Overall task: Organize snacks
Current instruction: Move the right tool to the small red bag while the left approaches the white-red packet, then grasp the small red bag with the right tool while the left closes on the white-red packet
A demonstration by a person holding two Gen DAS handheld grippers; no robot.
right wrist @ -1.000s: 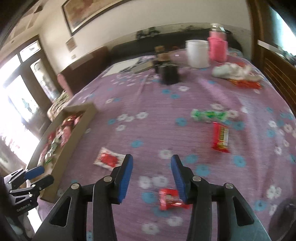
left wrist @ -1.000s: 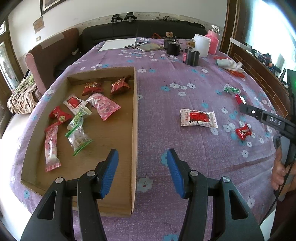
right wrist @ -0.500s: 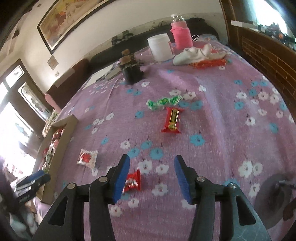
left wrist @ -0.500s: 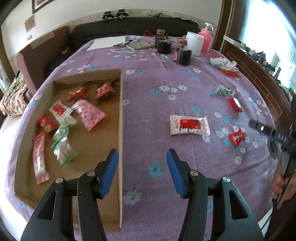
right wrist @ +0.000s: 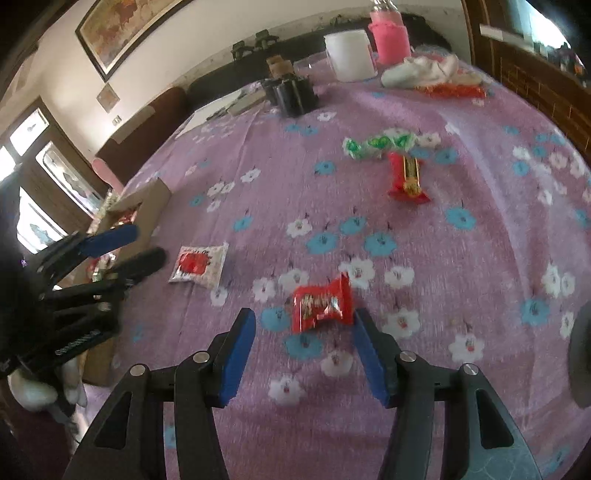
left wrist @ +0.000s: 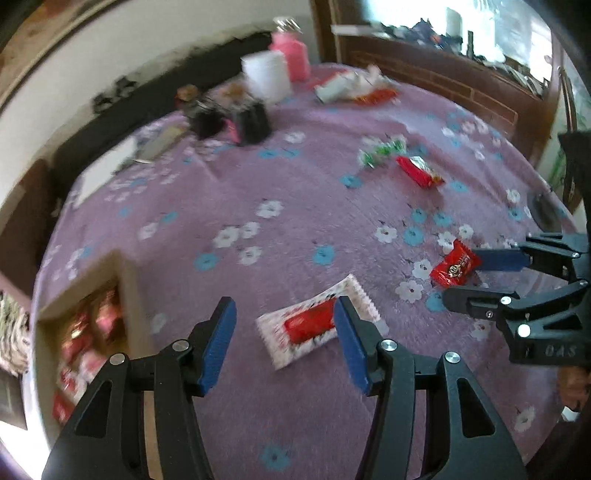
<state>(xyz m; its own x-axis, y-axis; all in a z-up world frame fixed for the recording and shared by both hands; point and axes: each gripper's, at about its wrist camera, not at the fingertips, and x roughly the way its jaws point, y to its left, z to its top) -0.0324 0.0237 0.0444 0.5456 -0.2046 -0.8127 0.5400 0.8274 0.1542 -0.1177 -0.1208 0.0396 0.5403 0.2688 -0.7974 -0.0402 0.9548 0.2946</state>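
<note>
Left gripper [left wrist: 282,339], jaws spread, frames a white packet [left wrist: 318,325] lying on the purple cloth [left wrist: 295,229], long axis running near-left to far-right. Right gripper [right wrist: 304,354], jaws likewise spread and grasping nothing, frames a red candy [right wrist: 320,304], long axis left to right. Four loose snacks: packet, candy, red bar [right wrist: 406,176] pointing near to far, green sweets [right wrist: 380,144] just beyond it. Only the right view shows the wall picture [right wrist: 122,27]; the left view better shows the box [left wrist: 125,280] contents, too blurred to count.
</note>
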